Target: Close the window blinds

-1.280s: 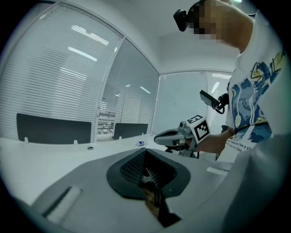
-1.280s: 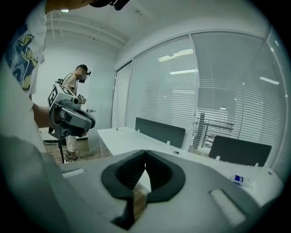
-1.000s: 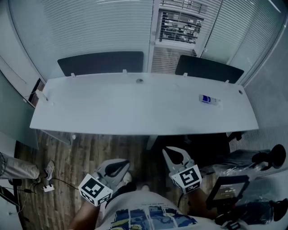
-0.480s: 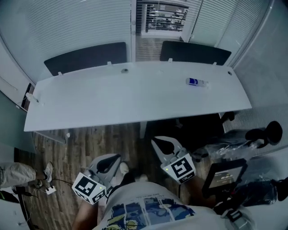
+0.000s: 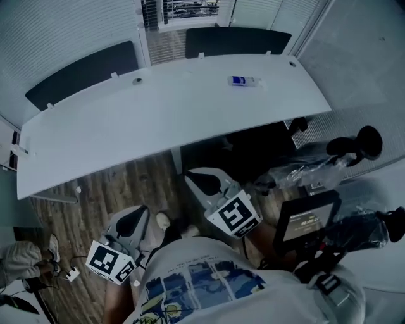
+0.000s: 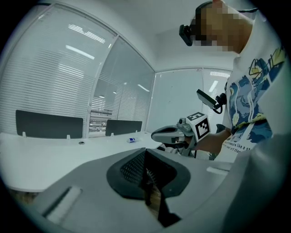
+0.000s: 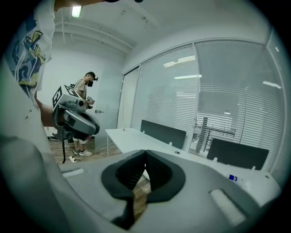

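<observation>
The window blinds (image 5: pixel 63 25) hang behind the white desk (image 5: pixel 158 123). One narrow section (image 5: pixel 180 7) is partly raised and shows the outside; it also appears as the raised blind (image 6: pixel 102 120) and the raised blind (image 7: pixel 218 129). My left gripper (image 5: pixel 134 216) is low over the wood floor, shut and holding nothing. My right gripper (image 5: pixel 201 180) is beside it near the desk's front edge, also shut and holding nothing. Both are far from the blinds. The left gripper's jaws (image 6: pixel 145 169) meet, as do the right gripper's jaws (image 7: pixel 145 169). No cord or wand is in view.
Two dark divider panels (image 5: pixel 82 73) stand at the desk's back edge. A small blue and white item (image 5: pixel 243 80) lies on the desk. A black chair and bagged gear (image 5: pixel 329 164) crowd the right. A second person (image 7: pixel 86 91) stands by a door far off.
The head view has swung right, so the desk and blinds slid left and now slant. Both grippers shifted left in that view and stayed shut.
</observation>
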`<state>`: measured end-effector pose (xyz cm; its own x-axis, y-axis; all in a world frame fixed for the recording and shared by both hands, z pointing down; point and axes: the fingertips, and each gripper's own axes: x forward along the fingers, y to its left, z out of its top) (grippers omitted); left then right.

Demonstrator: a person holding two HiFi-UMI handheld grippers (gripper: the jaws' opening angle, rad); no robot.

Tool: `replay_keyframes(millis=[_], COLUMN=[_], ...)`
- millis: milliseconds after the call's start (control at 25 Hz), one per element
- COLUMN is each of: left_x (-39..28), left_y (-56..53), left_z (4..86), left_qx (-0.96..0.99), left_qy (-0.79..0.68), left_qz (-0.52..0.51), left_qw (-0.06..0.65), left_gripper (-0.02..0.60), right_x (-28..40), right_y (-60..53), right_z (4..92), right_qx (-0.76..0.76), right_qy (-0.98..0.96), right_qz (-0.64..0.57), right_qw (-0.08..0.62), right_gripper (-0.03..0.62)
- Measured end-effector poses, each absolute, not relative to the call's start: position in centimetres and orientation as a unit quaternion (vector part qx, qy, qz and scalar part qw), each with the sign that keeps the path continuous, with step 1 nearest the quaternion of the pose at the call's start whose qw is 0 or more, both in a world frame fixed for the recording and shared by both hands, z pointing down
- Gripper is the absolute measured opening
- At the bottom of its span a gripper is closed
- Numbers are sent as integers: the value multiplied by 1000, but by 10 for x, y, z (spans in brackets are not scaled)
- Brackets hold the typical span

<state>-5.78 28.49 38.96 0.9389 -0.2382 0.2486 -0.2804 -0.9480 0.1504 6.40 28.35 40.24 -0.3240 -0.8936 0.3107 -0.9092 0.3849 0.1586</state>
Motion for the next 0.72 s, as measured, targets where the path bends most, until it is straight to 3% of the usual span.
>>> replay_keyframes(millis=[720], left_x=[-68], left_y=[257], left_z=[402], left_qx=[978], left_qy=[-134], left_qz=[120], left_qw=[109], left_gripper=[5], right_x=[50], right_y=[254], right_z=[414], right_qx=[545], right_qy=[-816], right_qz=[29], right_qw=[191], right_gripper=[3])
